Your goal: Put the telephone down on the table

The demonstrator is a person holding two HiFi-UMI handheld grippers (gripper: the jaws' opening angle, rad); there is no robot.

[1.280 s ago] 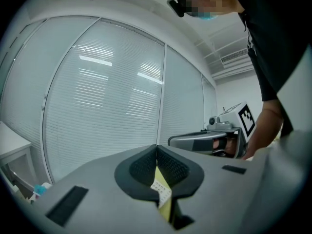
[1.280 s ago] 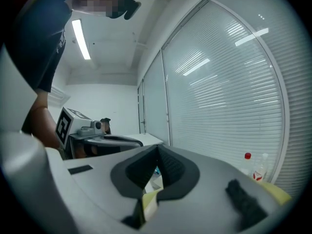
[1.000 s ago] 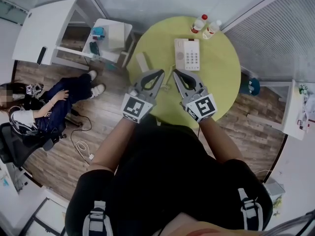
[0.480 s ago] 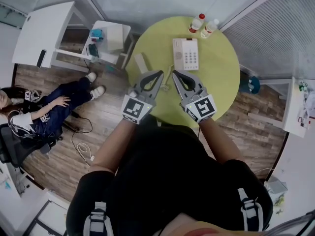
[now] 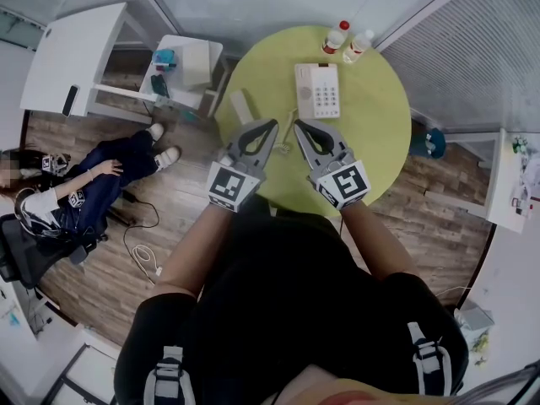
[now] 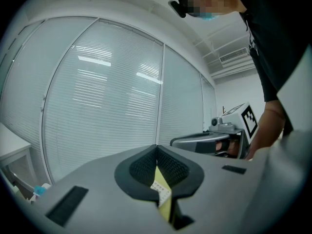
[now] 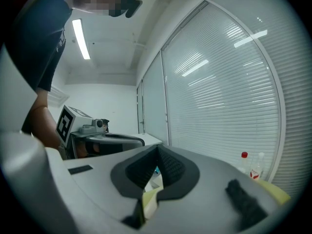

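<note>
- A round yellow-green table (image 5: 380, 133) stands on a wooden floor (image 5: 181, 201), with slatted blinds (image 5: 472, 57) on the right.
- The telephone (image 5: 318, 91), a white desk set with its keypad facing up, lies flat on the far half of the table.
- A red-capped bottle (image 5: 336, 38) and a white-capped bottle (image 5: 359, 47) stand upright side by side at the far edge, just beyond the telephone.
- A small pale box (image 5: 242, 105) sits near the table's left edge.
- To the far left are a white desk (image 5: 80, 49) and a small white side table (image 5: 196, 62). A seated person (image 5: 80, 192) is at the left, well apart from the table.
- The left gripper (image 5: 272, 125) is held out over the near part of the table, pointing about level toward the telephone. Its jaws are pressed together on nothing.
- The right gripper (image 5: 299, 126) is just beside it, angled slightly inward so the two tips are close. Its jaws are also pressed together and empty.
- Both tips are short of the telephone, not touching it.
</note>
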